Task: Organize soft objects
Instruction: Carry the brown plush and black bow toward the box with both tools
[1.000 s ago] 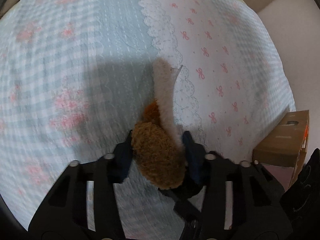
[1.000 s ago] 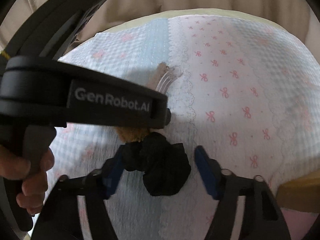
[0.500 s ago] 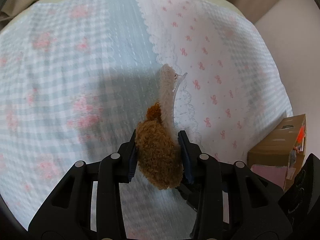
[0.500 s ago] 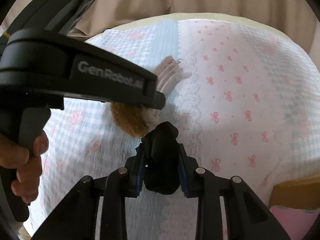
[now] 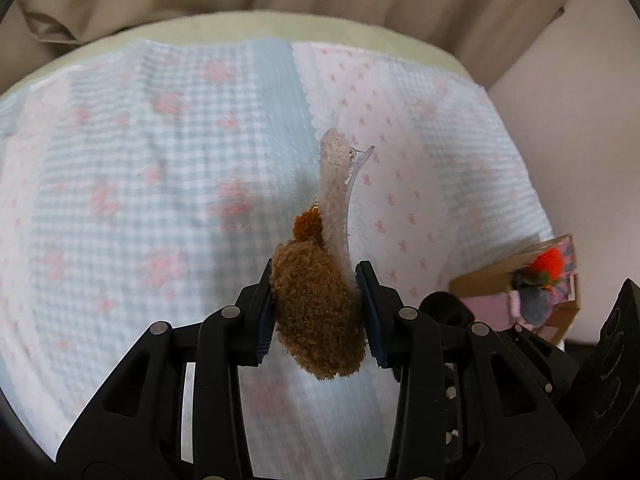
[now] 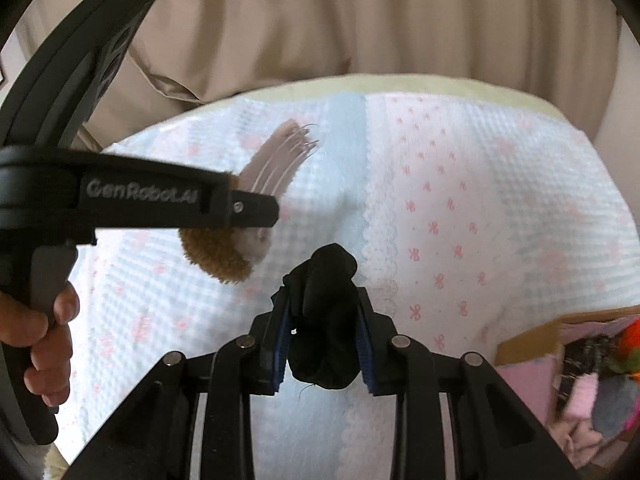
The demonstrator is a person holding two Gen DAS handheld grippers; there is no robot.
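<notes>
Both tongs clamped on soft pieces, lifted above the bed.

The left gripper (image 5: 318,308) pinches a fuzzy brown plush hair clip (image 5: 316,308) with a beige strip and clear plastic prong. The right gripper (image 6: 322,340) squeezes a black fabric scrunchie (image 6: 324,320). Below lies a blue-and-pink quilted bedspread (image 5: 140,184); at its right edge, a cardboard box (image 5: 532,280) of soft items; beyond, beige curtains (image 6: 320,20).
</notes>
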